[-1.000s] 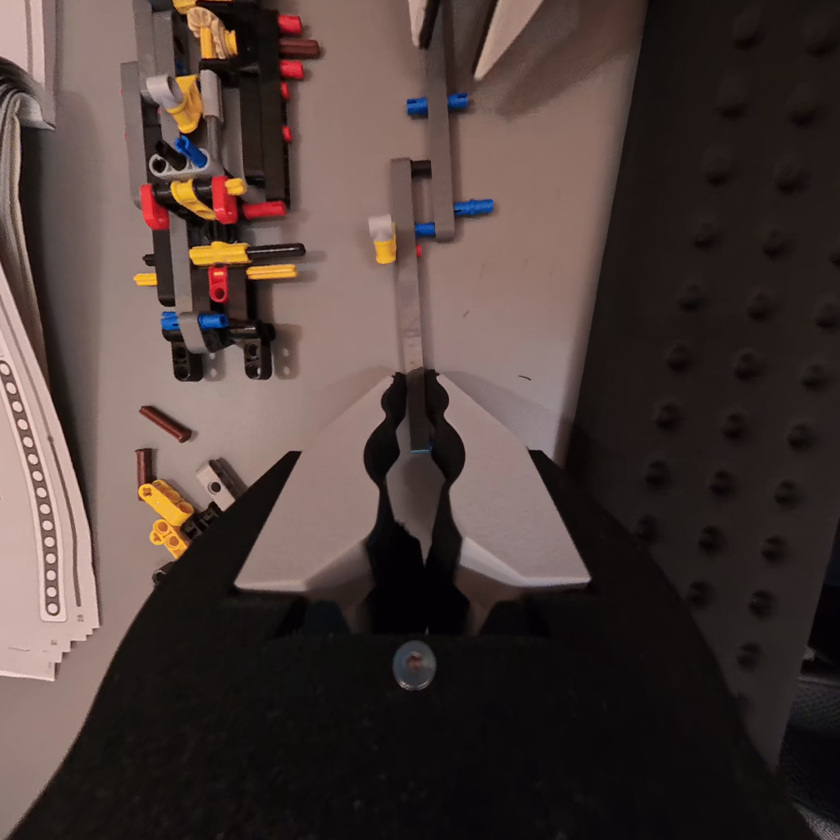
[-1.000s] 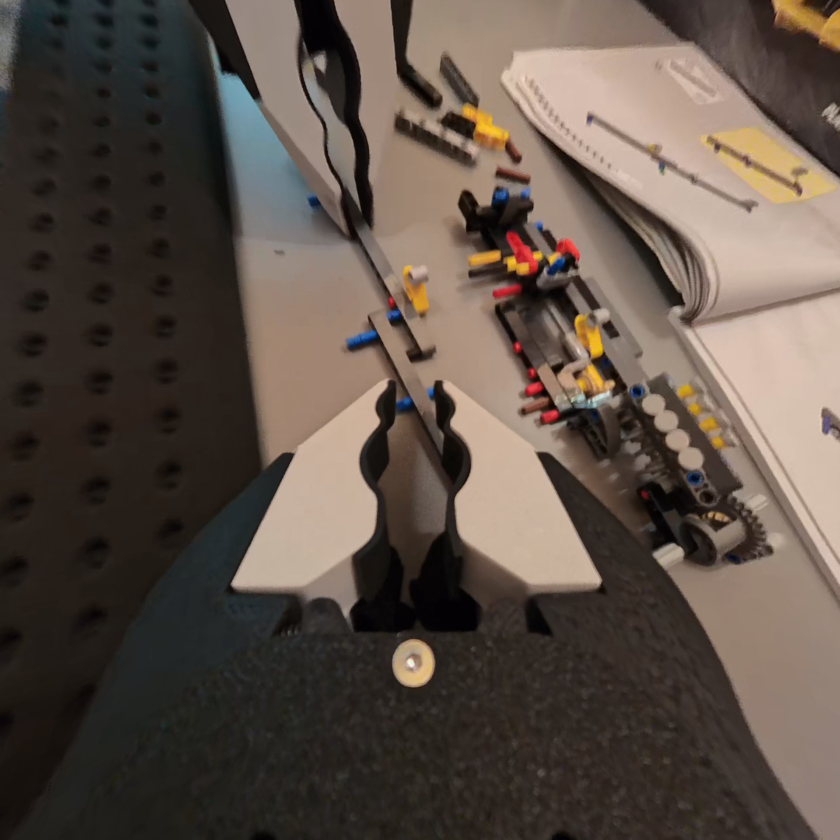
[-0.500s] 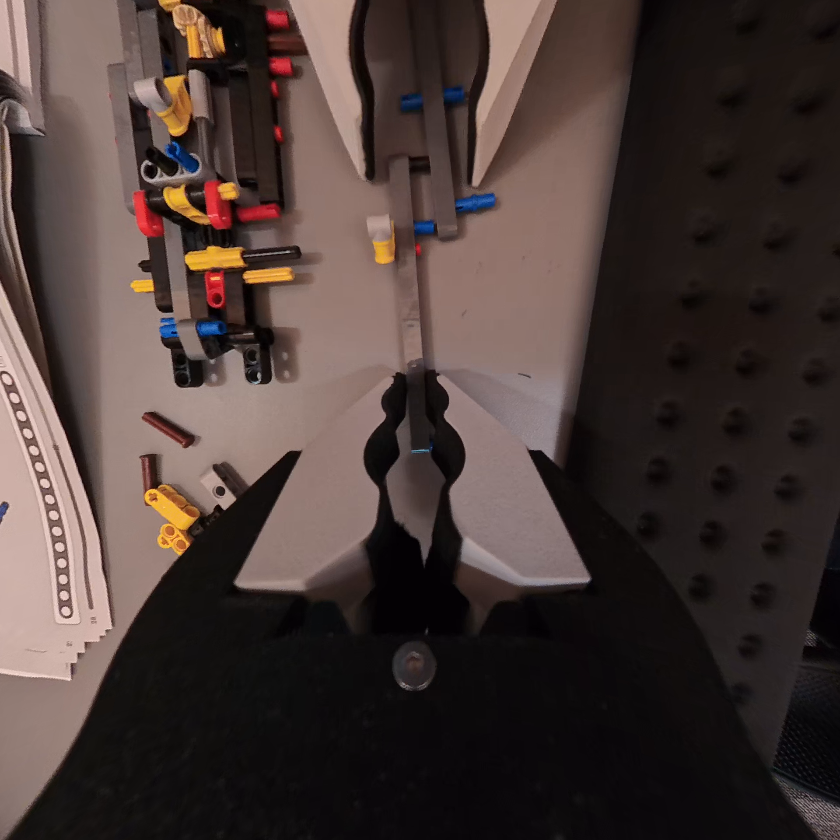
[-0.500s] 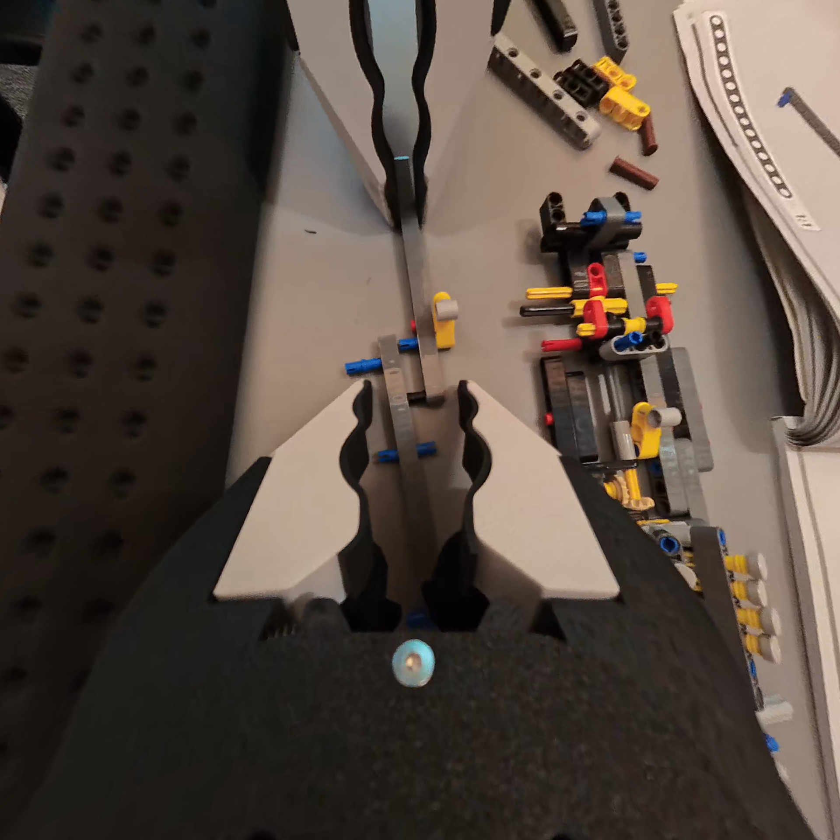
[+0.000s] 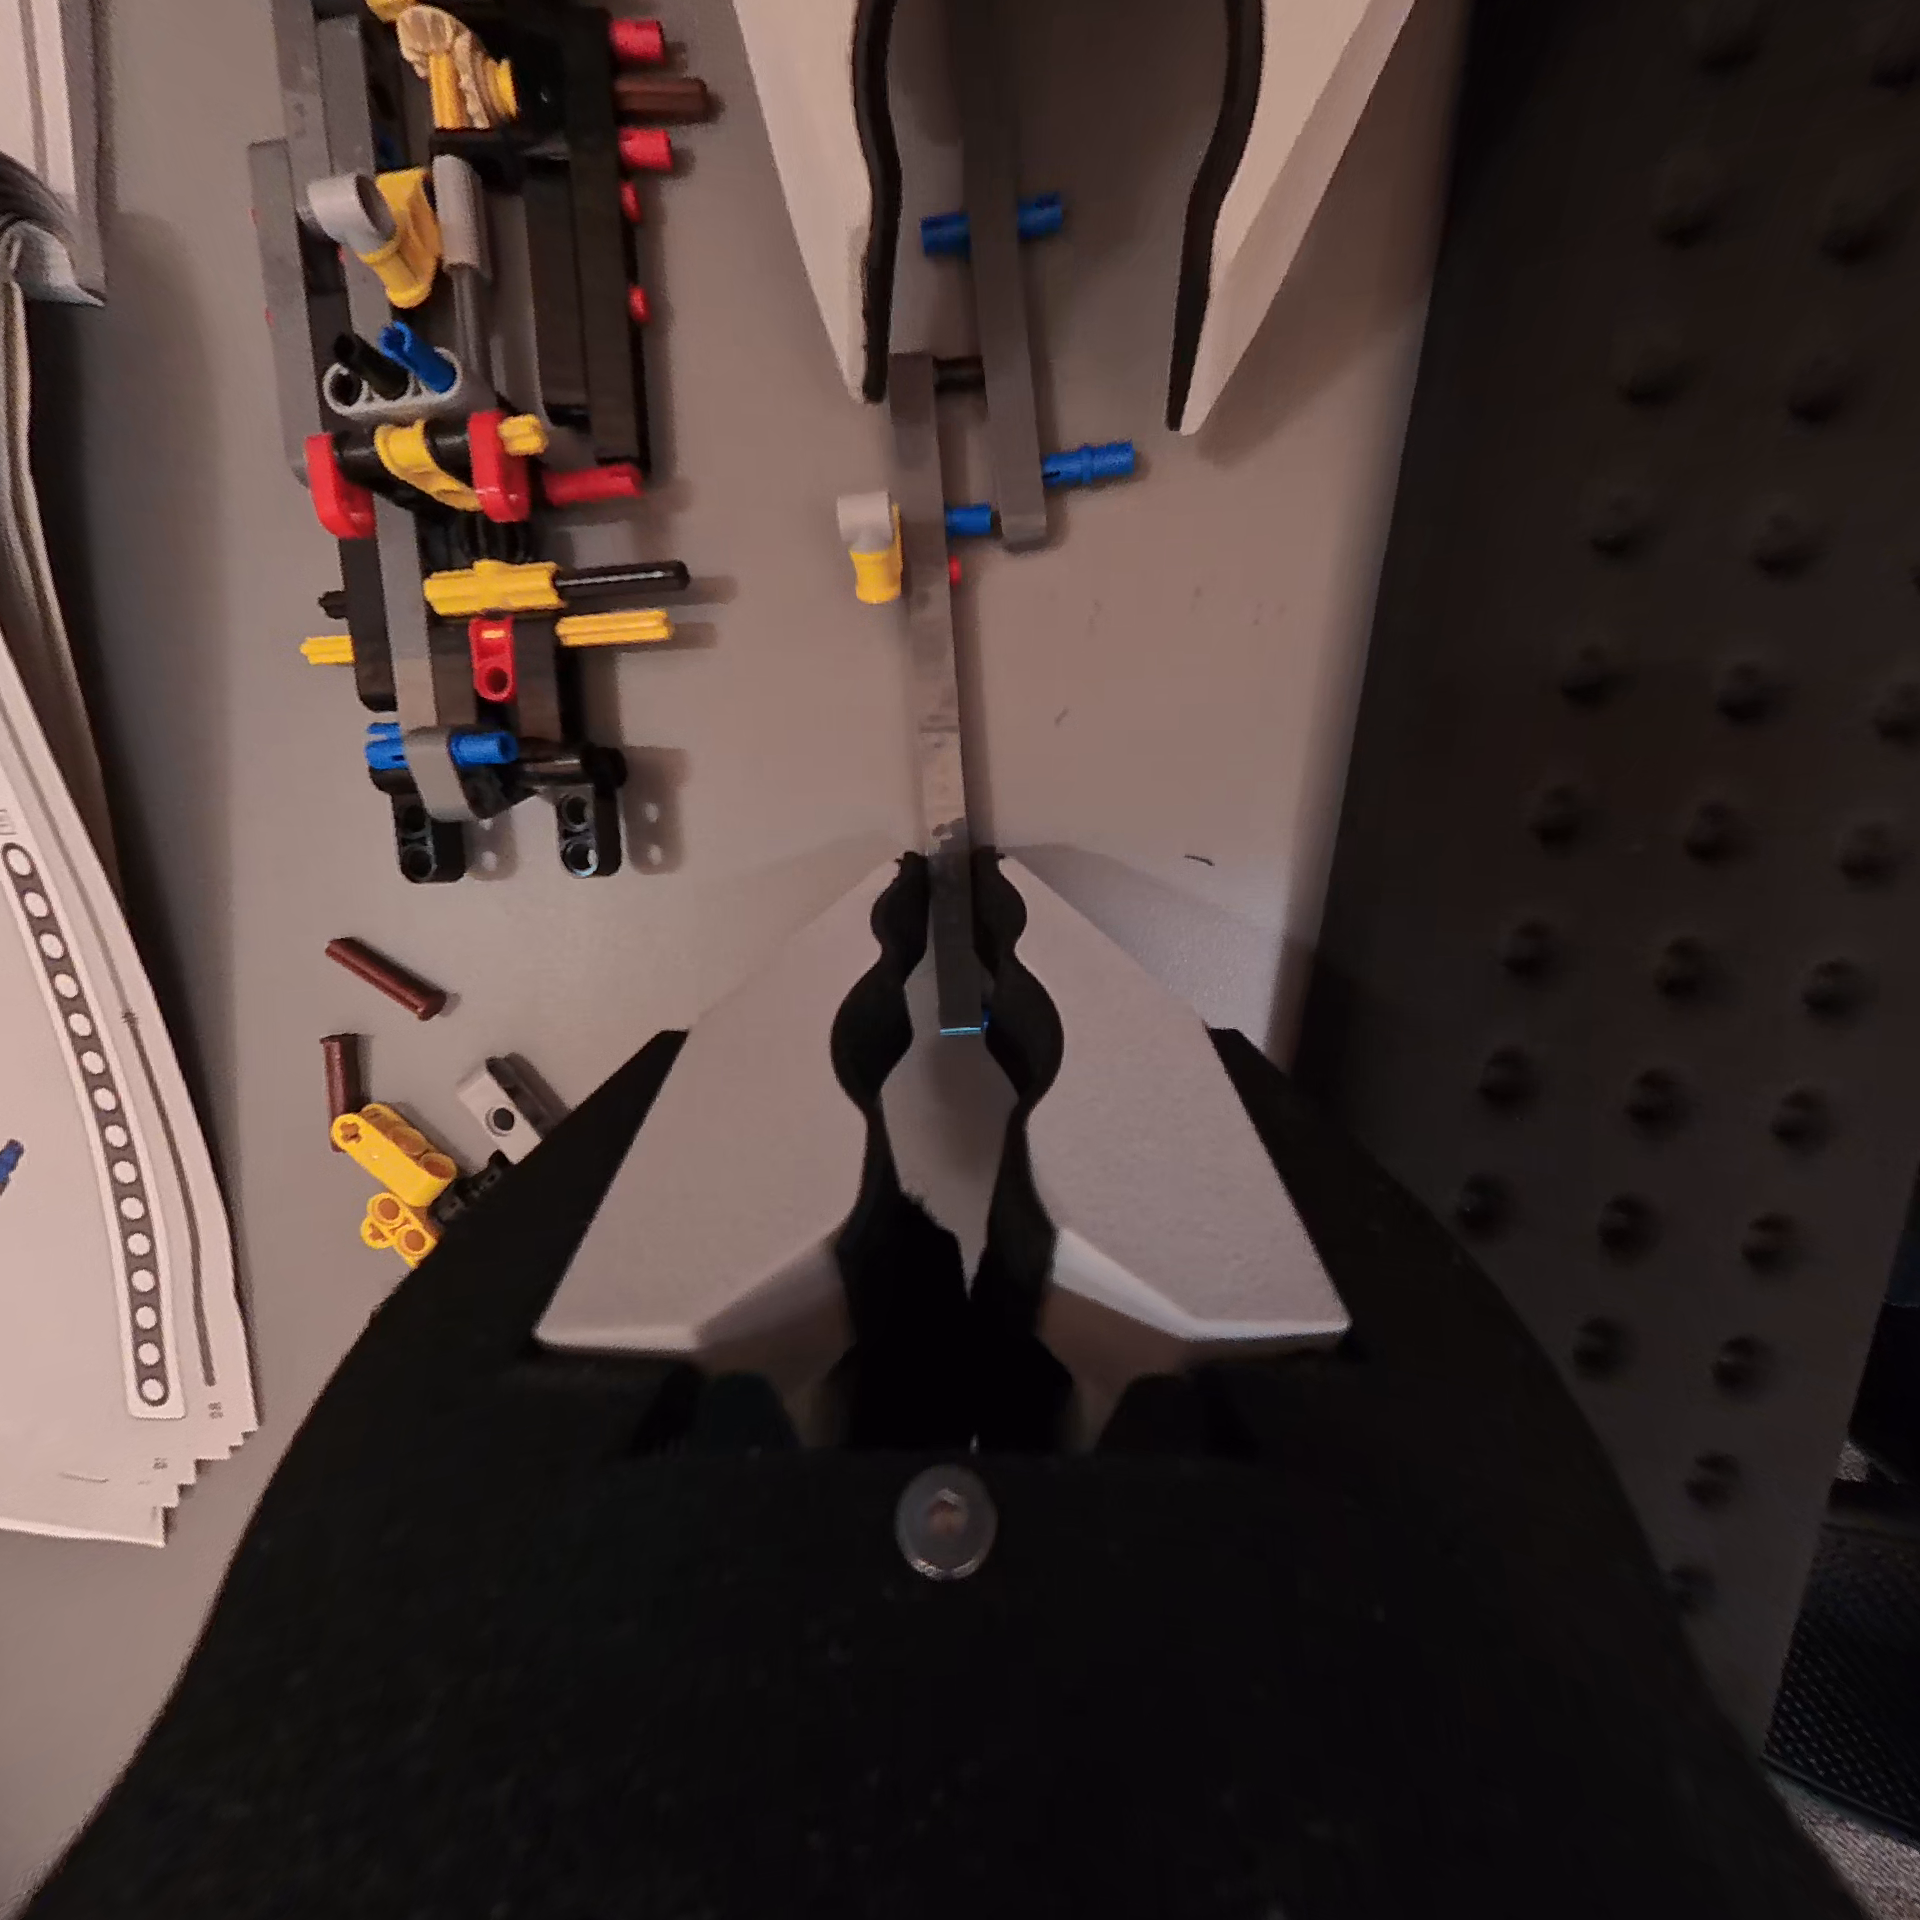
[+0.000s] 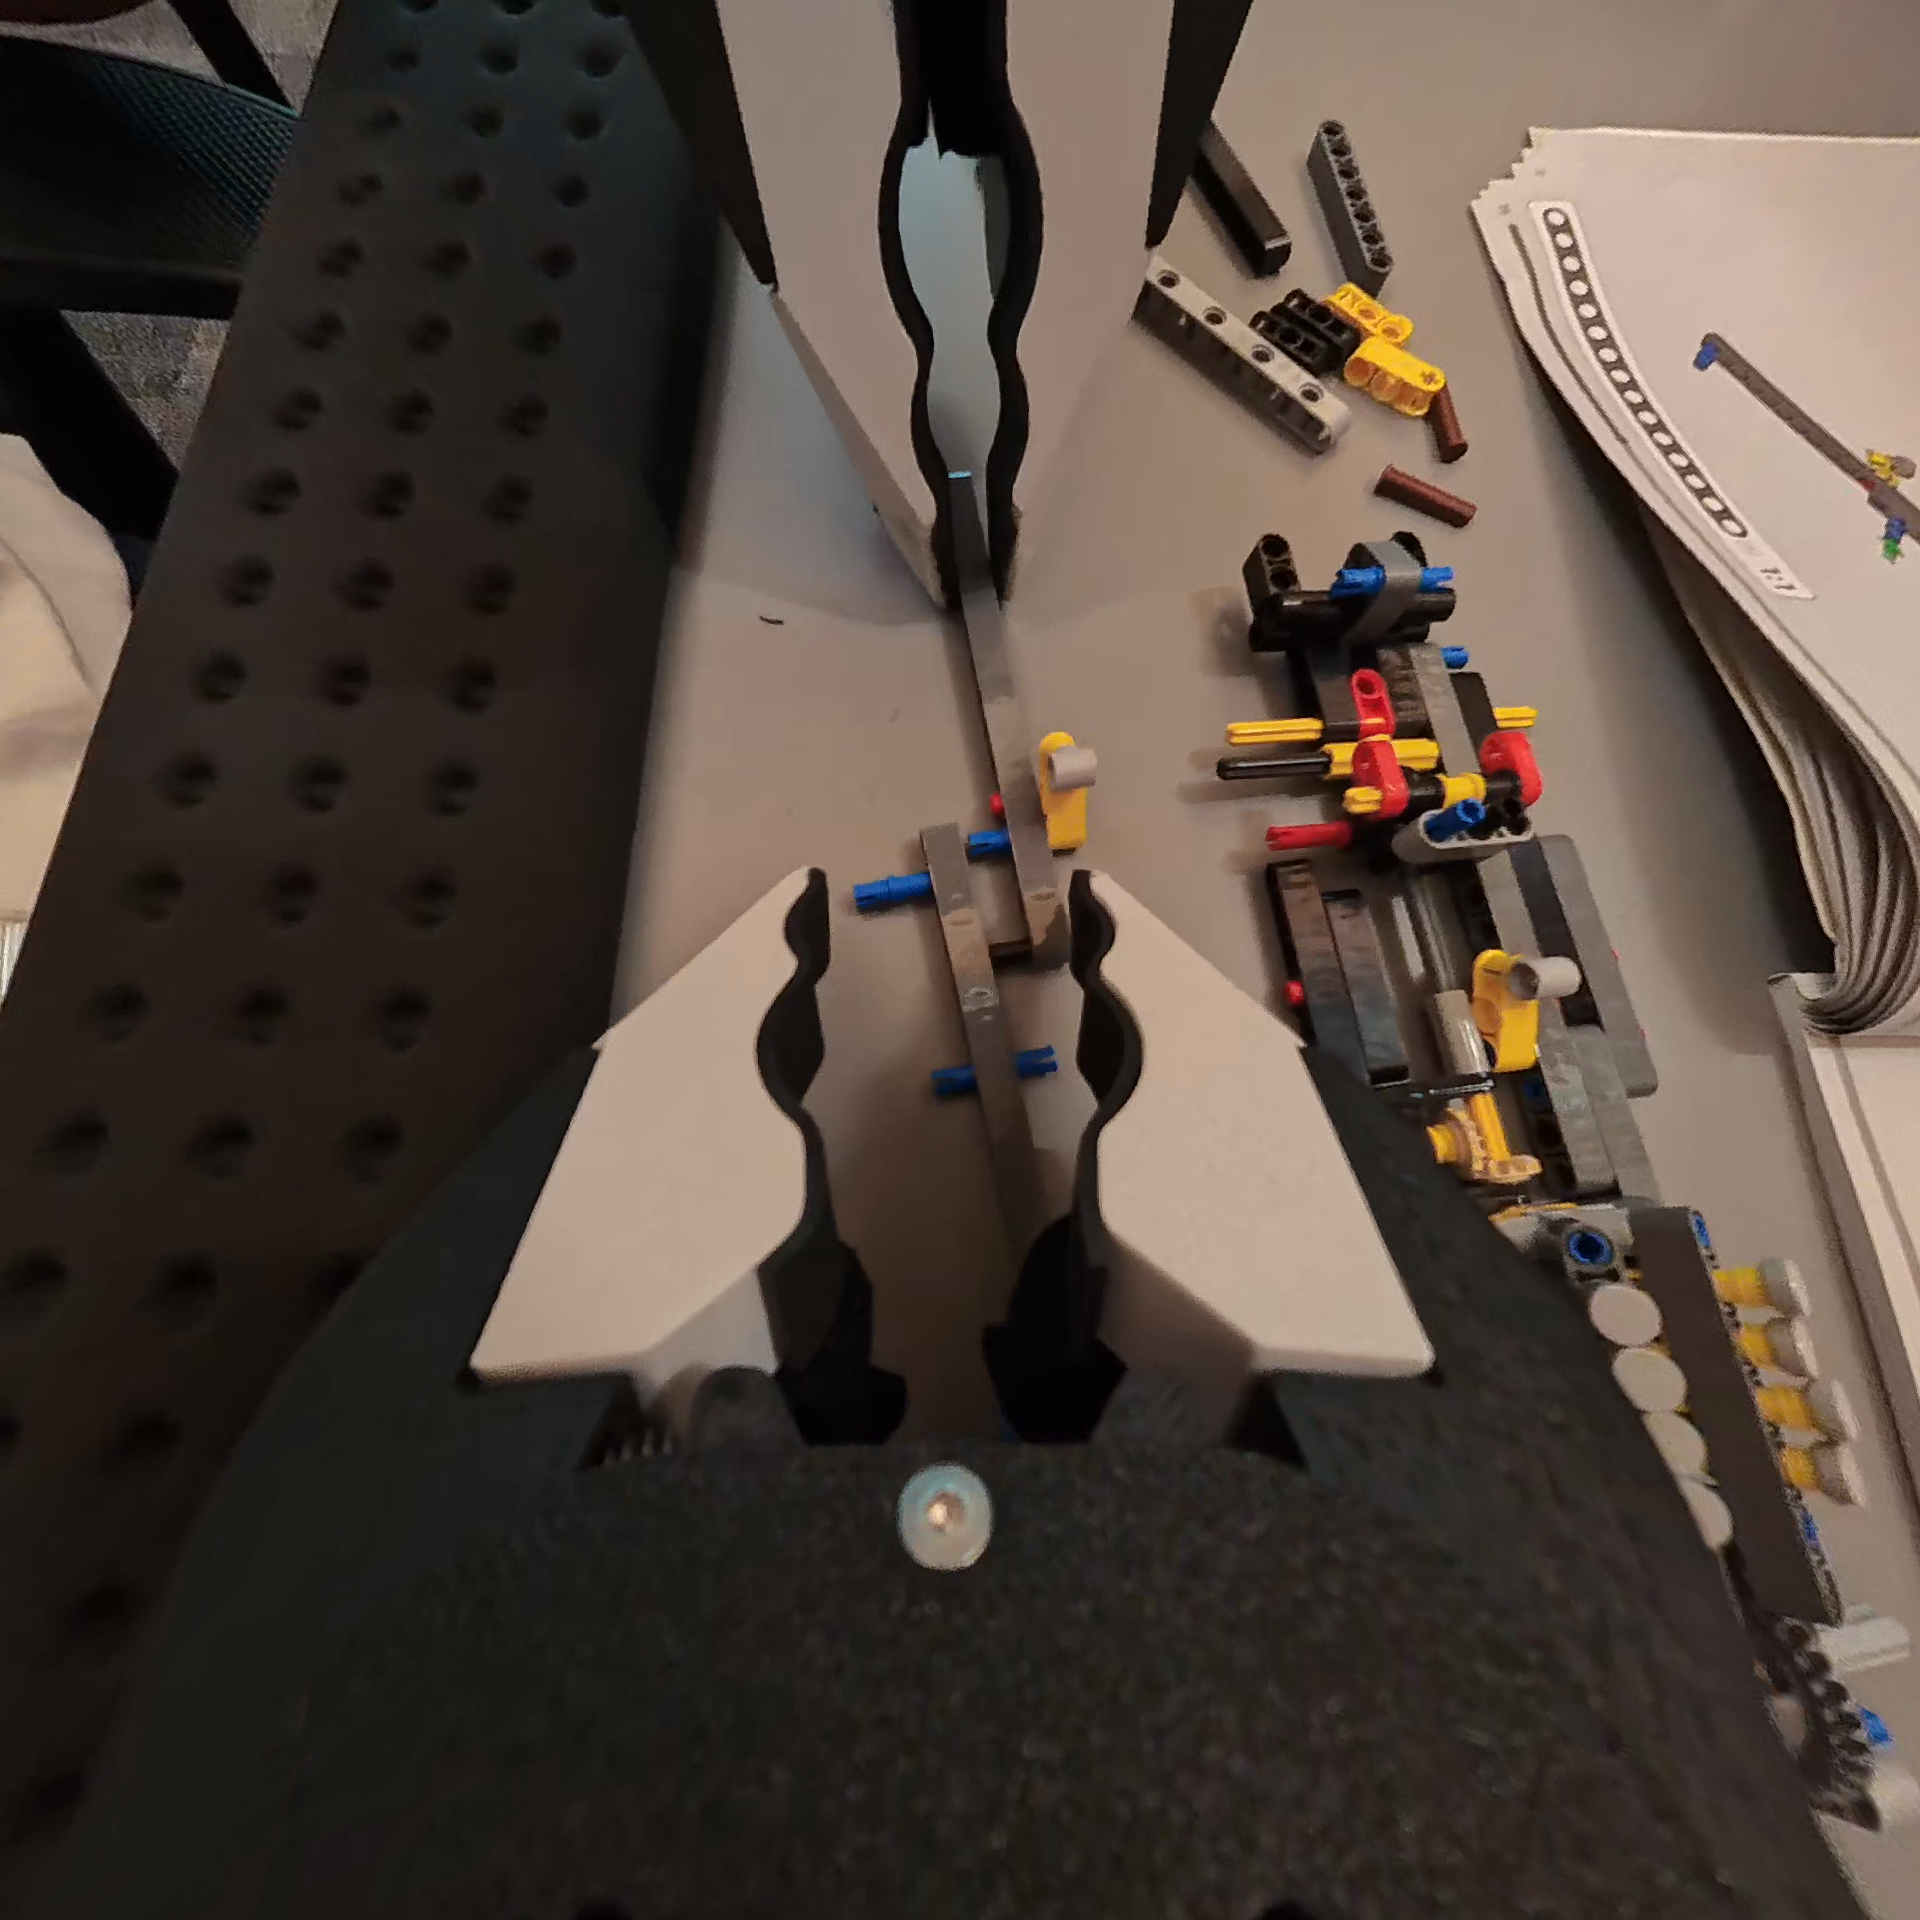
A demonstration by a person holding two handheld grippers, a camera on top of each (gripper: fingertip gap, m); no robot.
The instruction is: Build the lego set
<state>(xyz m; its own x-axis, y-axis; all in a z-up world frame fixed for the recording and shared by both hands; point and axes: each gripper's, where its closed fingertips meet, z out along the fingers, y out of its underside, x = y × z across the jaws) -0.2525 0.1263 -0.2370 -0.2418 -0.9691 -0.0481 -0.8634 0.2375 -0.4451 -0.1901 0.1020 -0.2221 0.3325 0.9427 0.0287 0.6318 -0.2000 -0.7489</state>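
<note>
Grey, thin and long, the plastic lego beam assembly (image 5: 940, 665) with blue pins lies on the pale grey worktop (image 5: 1143, 675), one end pinched between the pressed-together fingers of the left tool (image 5: 948, 883). At the far end, straddled by the right tool (image 6: 951, 914), fingers spread wide, one on either side of the second beam without touching it. Compared with half a second ago, closer in along the assembly, with a wider gap between those fingers; left tool's grip unchanged. Beside the assembly, a larger multicoloured lego chassis build (image 5: 457, 468), loose brown pins (image 5: 384, 977) and yellow connectors (image 5: 395, 1153). At the worktop's edge, an open white instruction booklet (image 6: 1662, 416); opposite it, a black perforated panel (image 5: 1662, 727).
</note>
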